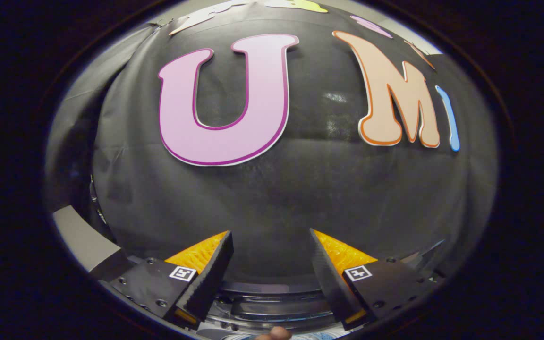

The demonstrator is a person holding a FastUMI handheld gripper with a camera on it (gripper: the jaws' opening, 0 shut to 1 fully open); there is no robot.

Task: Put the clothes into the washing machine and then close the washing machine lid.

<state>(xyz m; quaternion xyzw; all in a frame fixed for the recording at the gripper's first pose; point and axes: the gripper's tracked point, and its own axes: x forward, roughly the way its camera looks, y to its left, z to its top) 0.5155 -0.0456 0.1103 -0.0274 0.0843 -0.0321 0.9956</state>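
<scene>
Gripper (270,245) was raised and aimed nearly level, straight at the booth's black cloth wall (272,198), which stood close ahead and took in most of what lay beyond the fingertips. The two fingers (210,269) were spread wide apart with nothing between them; no cloth or other object touched either one, and the gap showed bare wall above and a dark curved rim below. Each finger carried a small square marker (182,273) on its base block, beside a few bolt heads. Below and between the finger bases ran the rounded top of the washing machine (272,302), seen only as a dark glossy arc with a lighter band under it and some ring-like ridges; whether the lid was up or down could not be told from this angle, and the drum's inside was out of sight, so its contents could not be made out. The machine lay beneath the gripper rather than ahead of it. At the very bottom, under the gap between the fingers, a small rounded bit of a fingertip (274,333) of the person's hand peeked in, with a patch of something pale blue just beside it, too small to identify. Off past the left finger a pale grey flat panel (83,238) slanted down beside the wall's edge. The clothes could not be picked out.
</scene>
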